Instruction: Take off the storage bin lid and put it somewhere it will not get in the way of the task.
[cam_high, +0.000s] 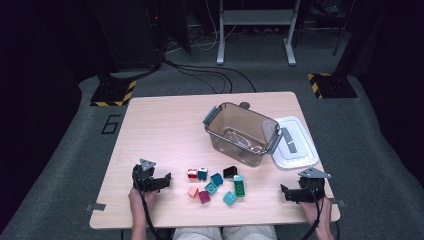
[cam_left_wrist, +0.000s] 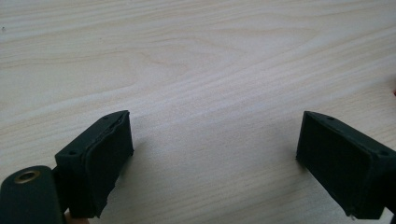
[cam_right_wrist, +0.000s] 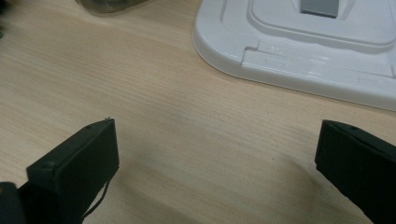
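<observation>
Now the left tool (cam_high: 166, 179) rests at seven o'clock on the pale wooden surface (cam_high: 165, 125), jaws apart on nothing. The right tool (cam_high: 284, 192), at five o'clock, gapes too, beside the white plastic lid (cam_right_wrist: 299, 42).

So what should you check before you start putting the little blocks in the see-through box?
1. Left gripper open with nothing between its jaws: ok.
2. Right gripper open with nothing between its jaws: ok.
3. Lid off the box, lying on the table beside it: ok.
4. Box upright with its open top facing up: ok.
5. Blocks loose on the table between the two grippers, none held: ok.
6. Box bare inside: cannot tell, something pale shows through its tinted wall.
</observation>
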